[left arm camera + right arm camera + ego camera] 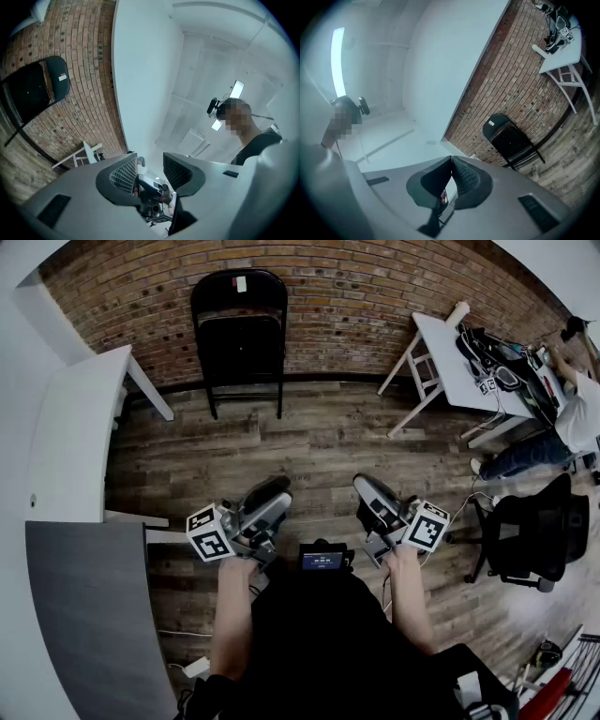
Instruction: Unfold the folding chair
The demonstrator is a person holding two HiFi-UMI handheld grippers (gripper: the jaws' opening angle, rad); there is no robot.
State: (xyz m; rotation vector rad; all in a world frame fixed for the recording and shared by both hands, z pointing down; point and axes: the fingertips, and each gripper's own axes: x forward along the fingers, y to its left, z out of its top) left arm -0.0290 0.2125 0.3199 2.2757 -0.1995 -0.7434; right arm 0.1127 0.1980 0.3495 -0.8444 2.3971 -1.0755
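Folding chair is being shown folded and upright at the brick wall, long axis vertical, well apart from both grippers across the wood floor. Left gripper is being held released, w/ nothing between jaws. Right gripper is being held clenched, empty. Chair is lying straight ahead, slightly left, so the left gripper is being judged nearer. Approach req'd first.
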